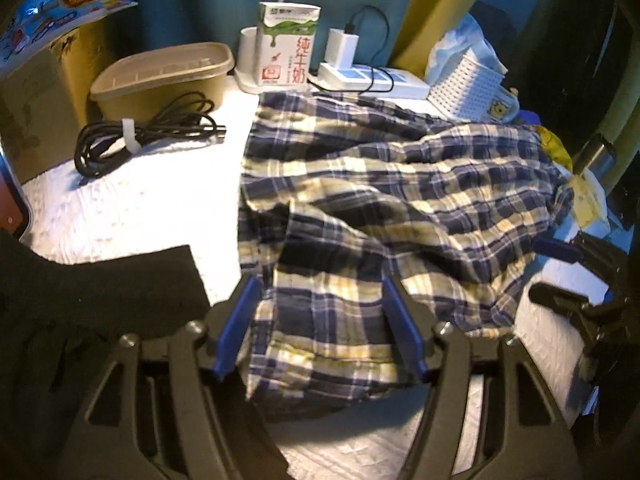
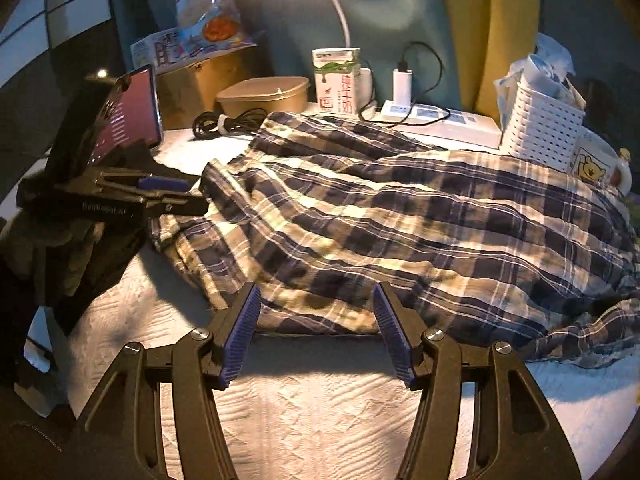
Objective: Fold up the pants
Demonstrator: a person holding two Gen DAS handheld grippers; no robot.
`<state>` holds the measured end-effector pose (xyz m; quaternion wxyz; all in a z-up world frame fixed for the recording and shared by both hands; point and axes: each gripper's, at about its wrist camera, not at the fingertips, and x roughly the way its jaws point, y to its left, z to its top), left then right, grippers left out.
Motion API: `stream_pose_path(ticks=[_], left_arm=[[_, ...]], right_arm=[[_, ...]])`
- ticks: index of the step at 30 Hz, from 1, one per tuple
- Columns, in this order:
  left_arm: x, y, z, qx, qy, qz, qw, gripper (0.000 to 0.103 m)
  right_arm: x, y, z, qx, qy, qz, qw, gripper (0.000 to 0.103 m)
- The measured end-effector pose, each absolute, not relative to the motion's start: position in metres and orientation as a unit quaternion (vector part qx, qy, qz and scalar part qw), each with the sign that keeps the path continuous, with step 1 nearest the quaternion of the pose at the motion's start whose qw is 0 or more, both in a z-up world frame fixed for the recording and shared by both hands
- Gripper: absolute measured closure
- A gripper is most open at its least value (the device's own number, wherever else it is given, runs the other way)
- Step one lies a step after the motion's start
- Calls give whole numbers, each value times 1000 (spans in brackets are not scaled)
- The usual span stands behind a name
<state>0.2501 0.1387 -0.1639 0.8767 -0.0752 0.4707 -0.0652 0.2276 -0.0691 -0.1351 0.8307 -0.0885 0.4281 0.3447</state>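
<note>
The plaid pants (image 1: pixel 400 184) lie crumpled across a white quilted surface (image 1: pixel 132 208), with dark blue and cream checks. My left gripper (image 1: pixel 320 284) is open over their near left end, and a loose fold of cloth lies between its blue pads without being pinched. In the right wrist view the pants (image 2: pixel 400 220) spread from centre to the right edge. My right gripper (image 2: pixel 317 288) is open at their near hem, with only the cloth's edge between its fingertips. The left gripper (image 2: pixel 172 196) shows at the pants' left end, and the right gripper (image 1: pixel 552 274) shows at the right edge.
Behind the pants stand a milk carton (image 2: pixel 336 80), a brown lidded container (image 1: pixel 160 76), a coiled black cable (image 1: pixel 140 136), a power strip (image 1: pixel 372 76) with a charger, a white basket (image 2: pixel 540 128) and a bear mug (image 2: pixel 596 168). A phone (image 2: pixel 128 116) stands at the left.
</note>
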Motion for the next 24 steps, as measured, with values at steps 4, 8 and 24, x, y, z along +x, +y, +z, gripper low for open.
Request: stream_pose_path(ticks=[4,8,24], left_arm=[[247,144,-176,-78,485,-51,870,95],[235,158,-176,-100,478,-33,872,96],[207,183,-113,-147,458,-1,877,89]], right_arm=[[232,-70,-136,-85,427,345,832,41],[238,-71,-139,-81,430,343,831,41],[287,-129,-108,-60,404,272,872,41]])
